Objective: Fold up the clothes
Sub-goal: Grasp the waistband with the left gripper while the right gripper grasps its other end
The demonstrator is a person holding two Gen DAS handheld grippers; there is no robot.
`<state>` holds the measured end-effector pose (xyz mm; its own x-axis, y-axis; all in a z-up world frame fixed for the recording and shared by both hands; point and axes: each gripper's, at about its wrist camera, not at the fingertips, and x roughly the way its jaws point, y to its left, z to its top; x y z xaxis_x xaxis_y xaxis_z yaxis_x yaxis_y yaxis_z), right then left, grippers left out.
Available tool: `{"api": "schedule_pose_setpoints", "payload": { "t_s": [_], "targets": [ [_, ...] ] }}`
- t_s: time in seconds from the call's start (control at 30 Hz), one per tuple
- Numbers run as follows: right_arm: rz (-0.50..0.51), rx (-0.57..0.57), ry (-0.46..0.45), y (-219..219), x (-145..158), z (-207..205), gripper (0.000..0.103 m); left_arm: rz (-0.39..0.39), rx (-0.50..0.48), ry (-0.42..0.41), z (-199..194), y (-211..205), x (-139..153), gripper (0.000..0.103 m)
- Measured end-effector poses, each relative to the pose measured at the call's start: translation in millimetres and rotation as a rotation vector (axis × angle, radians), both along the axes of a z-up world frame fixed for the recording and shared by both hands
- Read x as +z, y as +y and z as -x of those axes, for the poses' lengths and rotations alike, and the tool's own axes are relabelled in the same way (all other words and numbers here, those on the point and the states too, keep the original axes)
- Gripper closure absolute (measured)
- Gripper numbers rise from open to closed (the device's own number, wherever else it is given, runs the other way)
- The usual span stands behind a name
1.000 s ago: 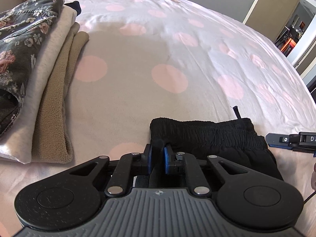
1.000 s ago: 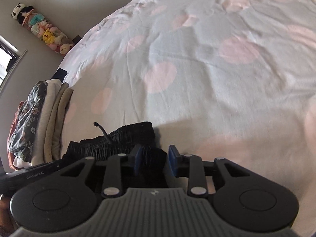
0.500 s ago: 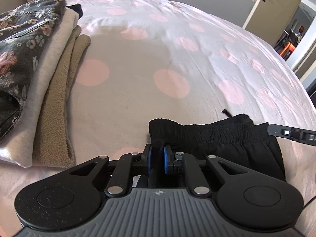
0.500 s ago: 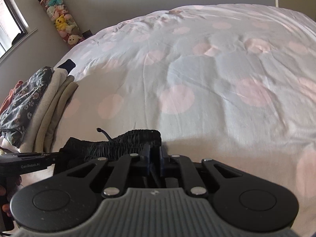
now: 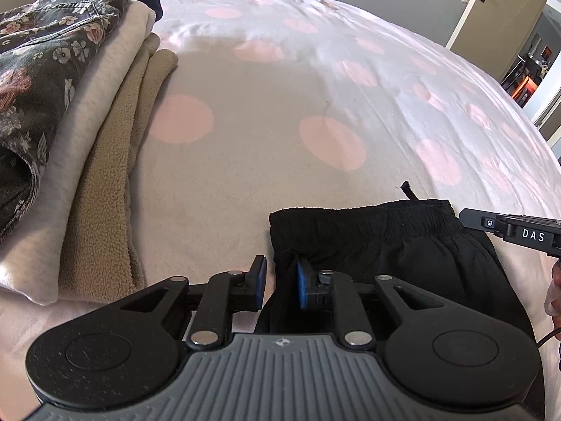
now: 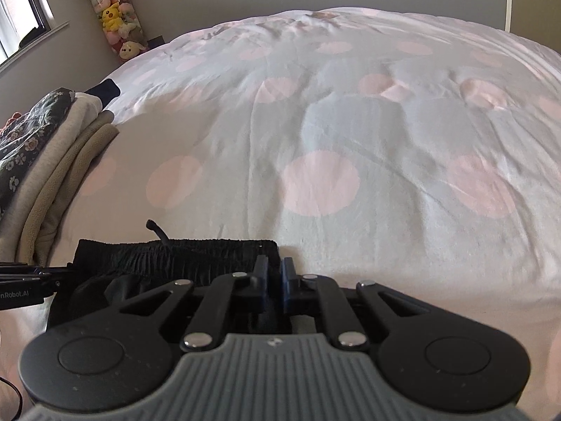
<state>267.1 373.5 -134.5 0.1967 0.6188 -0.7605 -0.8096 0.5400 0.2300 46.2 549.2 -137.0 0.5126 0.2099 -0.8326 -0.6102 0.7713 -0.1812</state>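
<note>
Two hand-held grippers work at the near edge of a bed whose cover is pale with pink dots. The black shorts lie folded on it, waistband facing 12 o'clock, a drawstring end poking up from the band.

In the left wrist view the left hand-held gripper sits at the shorts' left corner with its blue pads spread; dark cloth lies in the gap but is not pinched. The right hand-held gripper's body reaches in at 3 o'clock, just above the shorts' right end, with fingertips of a hand below it.

In the right wrist view the right hand-held gripper has its pads pressed nearly together on the right end of the waistband, pinching the black fabric.

A stack of folded clothes rests at 9 to 10 o'clock: a dark floral garment on top, cream and tan fleece beneath. A column of plush toys stands against the wall at 11 o'clock in the right wrist view.
</note>
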Motion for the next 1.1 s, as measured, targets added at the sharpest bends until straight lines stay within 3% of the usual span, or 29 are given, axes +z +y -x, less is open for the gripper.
{"api": "schedule_pose_setpoints", "payload": {
  "t_s": [0.07, 0.13, 0.2, 0.23, 0.43, 0.57, 0.97, 1.1],
  "targets": [
    [-0.001, 0.0, 0.012, 2, -1, -2, 0.09, -0.002, 0.0, -0.006, 1, 1, 5, 0.084],
    [-0.016, -0.002, 0.037, -1, 4, -6, 0.087, -0.005, 0.001, -0.019, 3, 2, 11, 0.075],
    [-0.038, 0.009, 0.07, -4, 10, -11, 0.076, -0.022, 0.0, -0.043, 7, 3, 18, 0.05],
    [-0.044, 0.018, 0.087, -5, 13, -13, 0.068, -0.033, 0.0, -0.05, 7, 4, 21, 0.048],
    [0.029, 0.111, 0.114, 3, 12, -15, 0.063, -0.041, -0.024, -0.03, 2, 6, 17, 0.046],
    [0.052, 0.124, 0.17, 8, 1, -23, 0.049, 0.022, -0.012, -0.001, -2, 10, -2, 0.045],
    [0.175, 0.265, 0.218, 44, -13, -32, 0.049, 0.004, -0.123, 0.057, -23, 15, -11, 0.03],
    [0.208, 0.318, 0.167, 55, -11, -24, 0.059, -0.016, -0.161, 0.07, -30, 11, -11, 0.036]
  ]
}}
